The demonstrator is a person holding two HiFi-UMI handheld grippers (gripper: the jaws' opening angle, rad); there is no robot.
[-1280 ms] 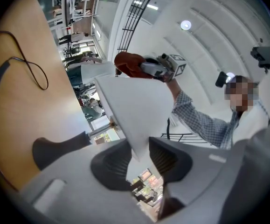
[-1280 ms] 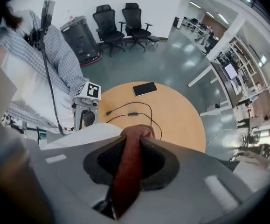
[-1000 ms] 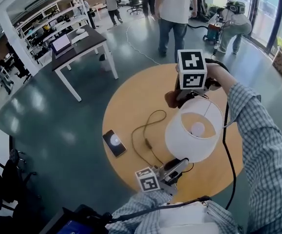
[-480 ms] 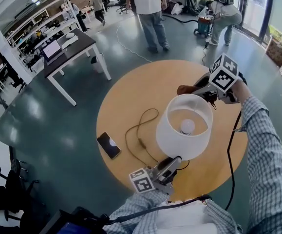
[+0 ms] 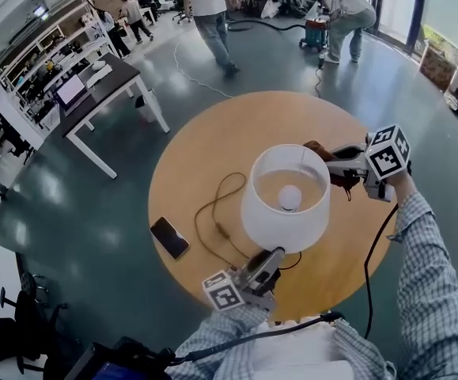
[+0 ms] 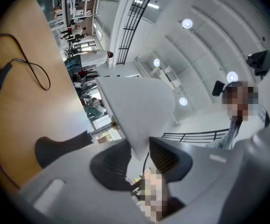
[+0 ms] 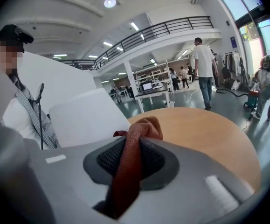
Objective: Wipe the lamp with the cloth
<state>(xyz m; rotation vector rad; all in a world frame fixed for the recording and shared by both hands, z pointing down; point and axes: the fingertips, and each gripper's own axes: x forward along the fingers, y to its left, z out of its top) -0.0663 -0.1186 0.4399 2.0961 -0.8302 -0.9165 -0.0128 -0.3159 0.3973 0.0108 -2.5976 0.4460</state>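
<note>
Rust cloth (image 7: 127, 169) in right claw (image 7: 135, 141); left claw (image 6: 139, 154) grips lampshade (image 5: 282, 216)

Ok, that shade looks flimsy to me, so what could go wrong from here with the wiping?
The left gripper pinches the lampshade only at its near rim, so sideways pressure from wiping could dent or tilt it. The cloth is a narrow bunch sticking out of the right gripper; its hard jaws may scrape the lampshade instead. The loose cord loops across the table and could snag.
</note>
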